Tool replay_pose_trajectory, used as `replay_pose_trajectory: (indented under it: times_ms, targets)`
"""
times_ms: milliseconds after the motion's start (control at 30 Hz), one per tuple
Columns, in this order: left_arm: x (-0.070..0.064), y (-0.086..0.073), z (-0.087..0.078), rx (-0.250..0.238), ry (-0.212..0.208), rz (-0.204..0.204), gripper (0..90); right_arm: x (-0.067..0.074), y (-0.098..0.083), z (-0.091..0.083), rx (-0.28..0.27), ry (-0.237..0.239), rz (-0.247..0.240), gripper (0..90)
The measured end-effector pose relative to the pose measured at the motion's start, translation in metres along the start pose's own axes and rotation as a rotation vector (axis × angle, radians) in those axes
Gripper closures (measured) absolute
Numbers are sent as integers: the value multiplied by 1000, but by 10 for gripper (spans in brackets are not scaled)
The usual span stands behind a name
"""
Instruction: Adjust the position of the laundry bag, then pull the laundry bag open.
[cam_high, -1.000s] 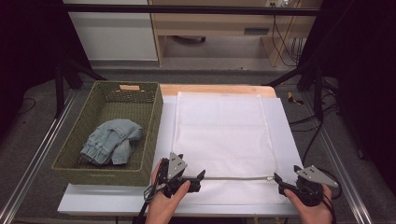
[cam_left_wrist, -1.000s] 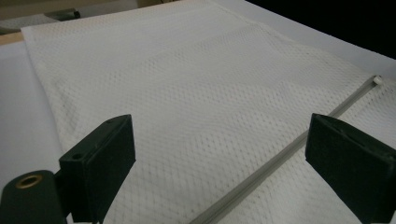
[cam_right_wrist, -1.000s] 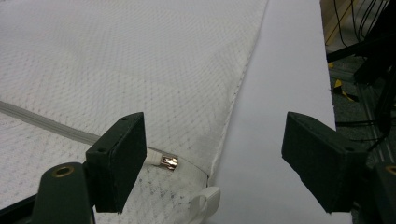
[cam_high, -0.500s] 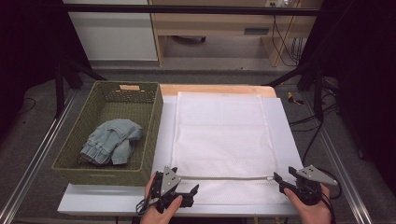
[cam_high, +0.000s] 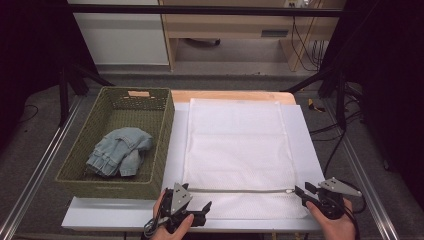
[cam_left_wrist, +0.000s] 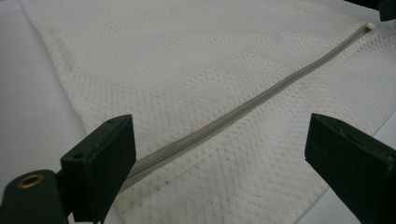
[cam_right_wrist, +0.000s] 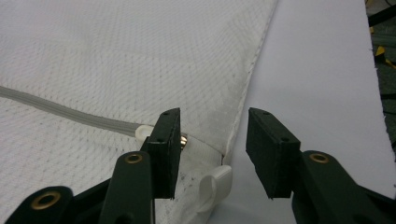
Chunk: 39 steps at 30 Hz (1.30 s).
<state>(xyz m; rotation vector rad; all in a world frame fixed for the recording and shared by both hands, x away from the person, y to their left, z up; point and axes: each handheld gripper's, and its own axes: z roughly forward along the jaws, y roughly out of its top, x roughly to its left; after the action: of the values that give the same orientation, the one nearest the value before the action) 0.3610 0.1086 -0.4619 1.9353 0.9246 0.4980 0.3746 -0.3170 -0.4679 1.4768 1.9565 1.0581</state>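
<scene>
Fingers of the right gripper (cam_right_wrist: 212, 154) stand partly apart and have just been closing; between them lies the white zip pull (cam_right_wrist: 215, 186) at the right end of the zip (cam_right_wrist: 70, 112), but the pads do not press on it. One finger (cam_right_wrist: 166, 149) sits just beside the zip's end stop. Fingers of the left gripper (cam_left_wrist: 219, 163) stand wide open, hold nothing, and straddle the left end of the zip over the mesh.

That zip runs across the near end of a white mesh bag (cam_high: 237, 145), which lies flat on a white sheet (cam_high: 305, 150) on the bench (cam_high: 230, 96). In the high view the left gripper (cam_high: 192, 210) is at the bag's near left corner, the right gripper (cam_high: 307, 192) at its near right corner.

Left of the bag, a green basket (cam_high: 165, 145) holds folded jeans (cam_high: 120, 152).
</scene>
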Motion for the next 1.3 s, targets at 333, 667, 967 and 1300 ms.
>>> replay_pose_trajectory:
  times_ms: [333, 667, 967, 1300]
  targets:
    - [-2, -3, -8, -9, 6, -11, 92, 2, -4, 8, 84, 27, -8, 559]
    - [-3, -4, -6, -6, -11, -12, 95, 11, -5, 13, 144, -32, -82, 667]
    - [-4, -6, -3, 4, -12, -15, 99, 13, -2, 14, 157, -41, -125, 852]
    - [1, -6, -4, -4, -1, -27, 113, 18, 8, 0, -20, -2, -154, 860]
